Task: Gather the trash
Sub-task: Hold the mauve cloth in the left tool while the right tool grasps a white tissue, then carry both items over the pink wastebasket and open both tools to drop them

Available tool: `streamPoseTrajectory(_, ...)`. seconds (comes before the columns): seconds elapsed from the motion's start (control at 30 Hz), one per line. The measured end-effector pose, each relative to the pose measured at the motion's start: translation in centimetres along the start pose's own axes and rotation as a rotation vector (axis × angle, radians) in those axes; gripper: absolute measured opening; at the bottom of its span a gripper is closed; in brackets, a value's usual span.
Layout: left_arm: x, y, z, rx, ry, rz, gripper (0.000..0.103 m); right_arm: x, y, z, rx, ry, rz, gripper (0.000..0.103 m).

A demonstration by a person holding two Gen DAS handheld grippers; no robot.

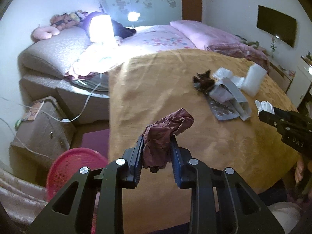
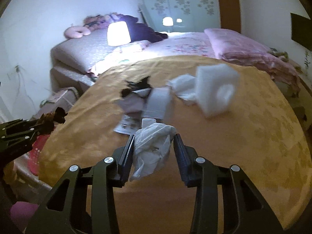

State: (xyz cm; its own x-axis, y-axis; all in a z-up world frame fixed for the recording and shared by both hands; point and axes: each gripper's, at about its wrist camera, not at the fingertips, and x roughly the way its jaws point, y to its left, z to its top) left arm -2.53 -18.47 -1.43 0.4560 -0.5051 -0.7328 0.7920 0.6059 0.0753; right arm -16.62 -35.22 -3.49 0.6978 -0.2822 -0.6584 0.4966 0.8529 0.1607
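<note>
Over the near yellow blanket (image 1: 156, 81): my left gripper (image 1: 157, 146) clamps maroon wrapper (image 1: 165, 130); right gripper (image 2: 154, 146) clamps white bag (image 2: 152, 146). Pink bin (image 1: 74, 165) awaits; far pile (image 1: 224, 89) uncollected.

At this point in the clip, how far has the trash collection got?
Nothing is visibly binned yet; the contents of the pink basket can't be made out. In hand: the left gripper grips a crumpled maroon wrapper, and the right gripper grips a white plastic bag. Left on the yellow blanket: white foam block, grey packaging, dark scrap.
</note>
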Motion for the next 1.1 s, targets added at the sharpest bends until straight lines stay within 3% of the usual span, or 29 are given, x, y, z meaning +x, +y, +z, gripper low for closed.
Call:
streamPoseTrajectory(0.53,-3.3,10.0,-2.8,-0.214,0.01,0.145,0.025,3.1,11.0,3.9,-0.192,0.022,0.182,0.039)
streamPoseTrajectory(0.73,-3.4,13.3,-4.8,-0.283,0.037,0.217,0.025,5.1,16.1,3.9,-0.264,0.065,0.259,0.039)
streamPoseTrajectory(1.1,-1.5,17.3,-7.3,-0.378,0.114,0.281,0.025,7.4,22.9,3.0,-0.367,0.139,0.38,0.039)
